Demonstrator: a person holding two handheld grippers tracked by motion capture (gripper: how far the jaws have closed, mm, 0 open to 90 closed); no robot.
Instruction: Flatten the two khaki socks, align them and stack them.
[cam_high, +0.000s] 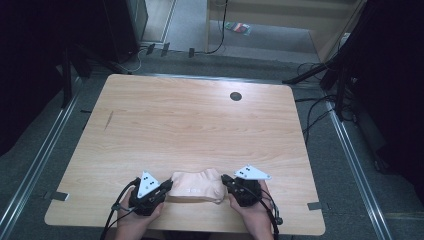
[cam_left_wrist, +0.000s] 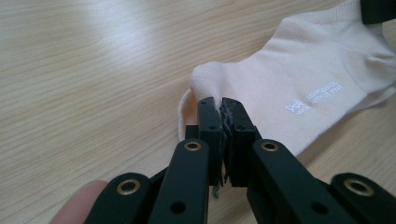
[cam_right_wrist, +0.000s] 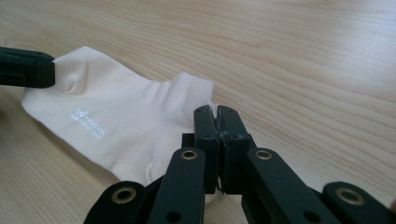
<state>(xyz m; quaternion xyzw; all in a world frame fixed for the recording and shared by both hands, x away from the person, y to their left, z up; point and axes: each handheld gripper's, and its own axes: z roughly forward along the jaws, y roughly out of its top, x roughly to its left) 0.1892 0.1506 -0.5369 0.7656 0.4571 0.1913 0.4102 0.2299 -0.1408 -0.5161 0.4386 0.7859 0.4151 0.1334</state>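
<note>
Cream sock (cam_high: 195, 186) lies stretched between the left hand-held gripper (cam_high: 167, 186) and right hand-held gripper (cam_high: 225, 180), each clamping one end.

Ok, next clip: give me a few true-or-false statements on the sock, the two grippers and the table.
1. The left gripper is shut on the sock. True.
2. The right gripper hangs open above the sock. False: it is shut on the sock's other end.
3. The sock is dark blue. False: it is a pale cream with small white print.
4. The sock lies near the table edge closest to the person. True.
5. A dark round spot sits near the table's far edge. True.
</note>
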